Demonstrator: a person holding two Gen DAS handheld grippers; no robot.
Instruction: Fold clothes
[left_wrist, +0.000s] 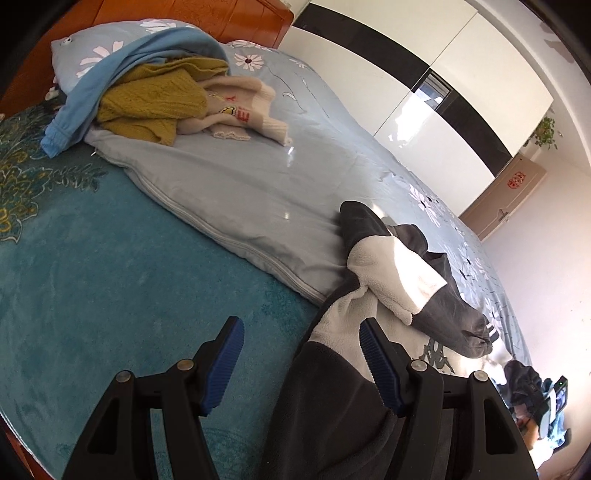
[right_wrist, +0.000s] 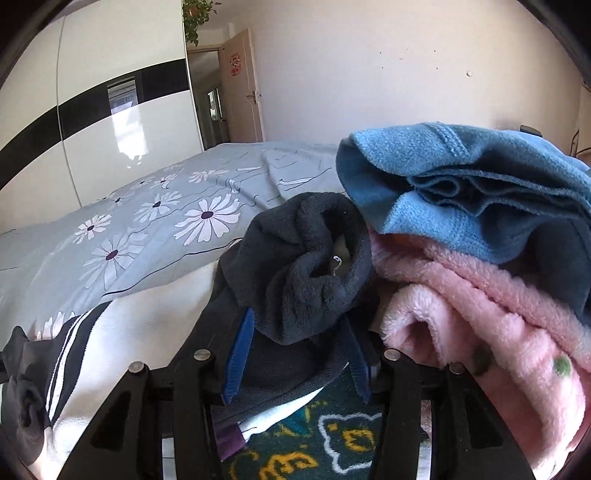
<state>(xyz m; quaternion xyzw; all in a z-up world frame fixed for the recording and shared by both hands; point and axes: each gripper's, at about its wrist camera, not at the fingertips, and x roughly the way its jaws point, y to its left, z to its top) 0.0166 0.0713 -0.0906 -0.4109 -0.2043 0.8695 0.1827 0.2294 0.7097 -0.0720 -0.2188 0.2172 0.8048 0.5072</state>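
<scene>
Left claw (left_wrist: 301, 363) stood released, blue pads wide apart, only teal blanket (left_wrist: 110, 280) and the fleece's edge between them, nothing gripped. Right claw (right_wrist: 297, 354) was clenched on a bunched dark part of the same fleece top (left_wrist: 373, 280), pads pressing in from both sides; the fabric humped up just past the tips. The fleece, grey with white panels, lay crumpled across the blanket and onto the grey duvet (left_wrist: 236, 192), one striped-cuff sleeve trailing toward the bed's far edge. Just beside the right claw sat a pink plush piece (right_wrist: 480, 314) with a blue fleece (right_wrist: 461, 184) on top, touching the held fabric. Farther off, near the headboard, a pile waited: mustard knit (left_wrist: 151, 99), cream sweater (left_wrist: 236, 107), light-blue garment (left_wrist: 122, 74) draped over. Wardrobe (left_wrist: 424, 74) and door behind. Step looked like early pickup and spreading of the grey fleece, no fold made yet. Next move probably called for the left claw to close on the near hem or shoulder, then both to pull the top flat, clear of the pink stack, sleeves untangled first.
</scene>
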